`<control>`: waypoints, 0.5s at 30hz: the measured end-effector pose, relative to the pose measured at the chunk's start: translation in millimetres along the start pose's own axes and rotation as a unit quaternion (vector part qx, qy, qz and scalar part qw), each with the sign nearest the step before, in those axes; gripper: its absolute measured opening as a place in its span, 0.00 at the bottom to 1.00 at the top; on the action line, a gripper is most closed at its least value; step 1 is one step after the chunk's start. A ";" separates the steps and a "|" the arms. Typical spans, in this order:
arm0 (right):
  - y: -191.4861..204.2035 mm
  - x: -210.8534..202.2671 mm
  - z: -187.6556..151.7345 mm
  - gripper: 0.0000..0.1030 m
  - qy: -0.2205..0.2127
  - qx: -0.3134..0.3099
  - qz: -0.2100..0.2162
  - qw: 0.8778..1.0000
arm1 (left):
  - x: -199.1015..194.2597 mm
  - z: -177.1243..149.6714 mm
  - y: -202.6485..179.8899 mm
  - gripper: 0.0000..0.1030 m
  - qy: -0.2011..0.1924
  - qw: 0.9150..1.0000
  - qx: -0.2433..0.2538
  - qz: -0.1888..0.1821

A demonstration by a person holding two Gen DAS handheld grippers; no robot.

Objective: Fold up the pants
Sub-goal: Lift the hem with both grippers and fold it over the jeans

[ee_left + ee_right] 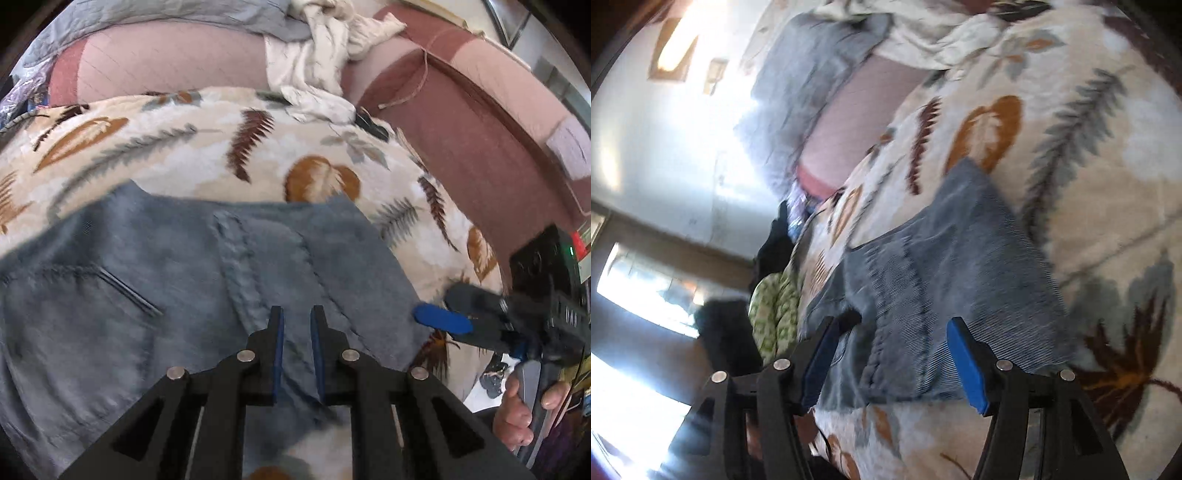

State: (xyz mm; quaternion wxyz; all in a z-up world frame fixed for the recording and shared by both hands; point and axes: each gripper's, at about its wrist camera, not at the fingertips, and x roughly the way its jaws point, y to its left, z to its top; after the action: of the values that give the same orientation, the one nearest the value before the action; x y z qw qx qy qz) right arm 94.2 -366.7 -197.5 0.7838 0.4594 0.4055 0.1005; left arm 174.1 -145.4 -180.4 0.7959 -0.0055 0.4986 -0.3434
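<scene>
The pants (155, 266) run off the left wrist view toward 8 o'clock, and motion blur softens their seams. Whether cloth sits between the left gripper (297, 325) pads cannot be told. At 4 o'clock, the hand (524, 410) is cut by the picture's rim. The right wrist view is smeared throughout; the dark heap (772, 251) at 9 o'clock stays unidentifiable.

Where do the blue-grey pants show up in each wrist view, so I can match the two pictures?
Left wrist: the pants fill the lower left and centre, under the left gripper.
Right wrist: the pants run from the centre to the bottom, between the spread fingers of the right gripper.
Shared landmark: the leaf-print blanket under the pants.
</scene>
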 end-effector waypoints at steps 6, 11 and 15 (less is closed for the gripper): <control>-23.2 15.5 -1.2 0.63 0.015 0.060 -0.021 0.998 | 27.6 -24.5 -18.2 0.14 0.043 0.996 0.044 0.068; -23.4 19.6 -2.3 0.63 0.010 0.058 -0.032 0.998 | 8.6 -25.1 -4.4 0.14 0.035 0.998 0.000 0.048; -1.0 21.4 -6.5 0.63 -0.008 0.015 -0.044 0.999 | -30.8 -35.6 15.5 0.14 -0.015 0.997 -0.031 0.066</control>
State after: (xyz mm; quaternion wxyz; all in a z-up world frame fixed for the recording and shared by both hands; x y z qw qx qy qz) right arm 103.1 -351.8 -211.6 0.7839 0.4536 0.4202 0.0564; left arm 145.9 -104.6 -179.5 0.8236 -0.0019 0.4964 -0.2742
